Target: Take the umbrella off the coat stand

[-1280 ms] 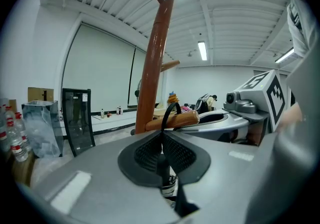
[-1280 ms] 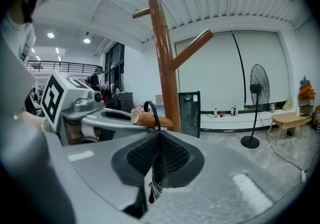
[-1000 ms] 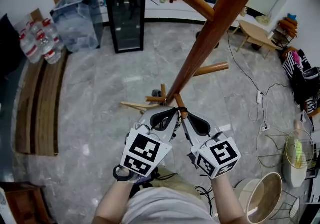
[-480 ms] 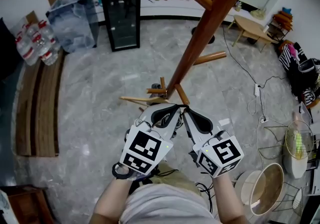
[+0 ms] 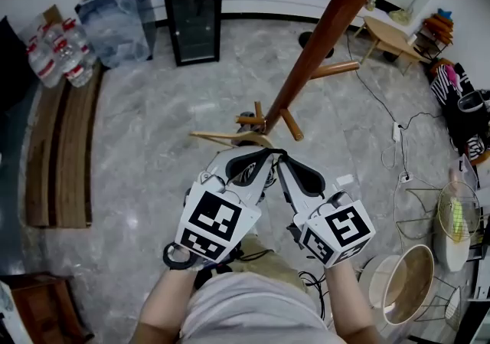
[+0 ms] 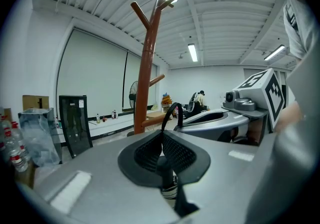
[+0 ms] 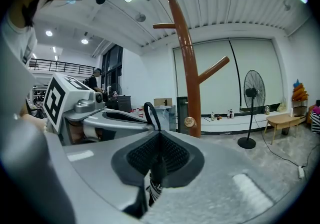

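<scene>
The brown wooden coat stand (image 5: 321,36) rises steeply ahead of me, with a short lower peg (image 5: 291,124) just beyond my hands. My left gripper (image 5: 256,160) and right gripper (image 5: 286,166) meet tip to tip, both shut on the umbrella. Its black strap loop (image 5: 268,152) arches between them, apart from the peg. In the left gripper view the strap (image 6: 172,111) stands above the closed pads (image 6: 150,150), and a striped piece of umbrella (image 6: 170,190) hangs below. The right gripper view has the same strap (image 7: 150,113) and striped fabric (image 7: 152,188), with the stand (image 7: 190,78) behind.
A black glass-door cabinet (image 5: 194,5) and packs of water bottles (image 5: 53,51) stand at the back left beside a wooden bench (image 5: 57,151). Cables (image 5: 398,143), wire baskets and a round tub (image 5: 406,296) crowd the floor at right. A pedestal fan (image 7: 254,103) stands further off.
The strap loop was around the lower peg a second ago; both grippers have drawn back toward me with it, and it is now off the peg.
</scene>
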